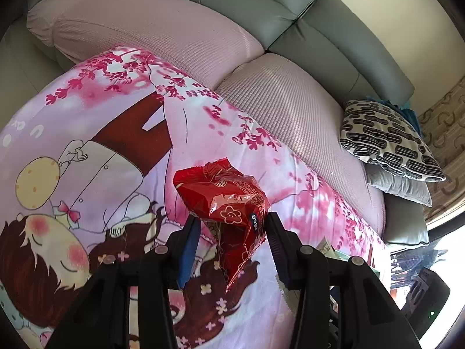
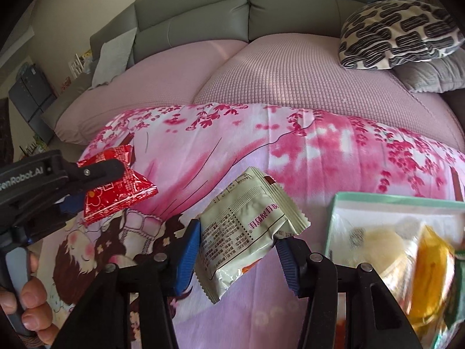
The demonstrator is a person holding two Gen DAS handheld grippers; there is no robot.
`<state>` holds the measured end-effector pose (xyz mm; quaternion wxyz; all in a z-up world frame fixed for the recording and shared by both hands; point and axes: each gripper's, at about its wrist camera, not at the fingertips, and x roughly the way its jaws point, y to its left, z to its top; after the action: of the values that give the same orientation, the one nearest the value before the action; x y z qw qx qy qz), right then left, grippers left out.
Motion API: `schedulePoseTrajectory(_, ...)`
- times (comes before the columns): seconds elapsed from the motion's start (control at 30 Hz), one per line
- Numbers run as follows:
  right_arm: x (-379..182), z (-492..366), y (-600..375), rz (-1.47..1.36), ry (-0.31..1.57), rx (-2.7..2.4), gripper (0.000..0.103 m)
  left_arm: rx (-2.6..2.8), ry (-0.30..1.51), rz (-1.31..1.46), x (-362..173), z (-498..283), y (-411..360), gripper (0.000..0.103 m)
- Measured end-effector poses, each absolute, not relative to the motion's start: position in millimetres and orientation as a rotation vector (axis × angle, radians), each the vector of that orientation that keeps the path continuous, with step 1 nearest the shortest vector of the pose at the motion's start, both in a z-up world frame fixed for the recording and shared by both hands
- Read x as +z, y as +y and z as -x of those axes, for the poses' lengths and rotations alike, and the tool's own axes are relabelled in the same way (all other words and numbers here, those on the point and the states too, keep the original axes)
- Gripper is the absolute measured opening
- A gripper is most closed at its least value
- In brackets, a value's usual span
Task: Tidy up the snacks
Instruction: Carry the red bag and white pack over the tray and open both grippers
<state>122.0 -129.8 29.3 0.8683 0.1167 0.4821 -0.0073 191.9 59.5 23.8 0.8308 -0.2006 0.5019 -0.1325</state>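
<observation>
Our left gripper [image 1: 232,221] pinches a red packet [image 1: 226,200] marked "nice". Our right gripper [image 2: 238,232] clamps a cream packet [image 2: 247,226] of Chinese print.

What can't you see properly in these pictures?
- Snacks in the green-rimmed box, right wrist view: blurred and cut off by the picture's edge.
- Lower part of the red snack packet, left wrist view: hidden behind the left gripper fingers.
- Print on the pale snack packet held by the right gripper: too small to read.
</observation>
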Motion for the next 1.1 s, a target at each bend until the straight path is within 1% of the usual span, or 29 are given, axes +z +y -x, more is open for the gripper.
schedulePoseTrajectory(0.27,59,-76,-144,-0.266,0.973,-0.069,0.054,-0.323,1.033,0.396,39,-152,50,0.048)
schedulePoseTrajectory(0.47,67,-37,-164,-0.292,0.963,-0.132,0.054,-0.371,1.035,0.364,40,-126,31,0.048)
schedulePoseTrajectory(0.83,78,4,-214,-0.345,0.916,-0.277,0.054,-0.519,1.019,0.217,56,-92,-34,0.048)
schedulePoseTrajectory(1.1,80,23,-262,-0.392,0.893,-0.406,0.054,-0.655,1.059,0.097,47,-70,-90,0.048)
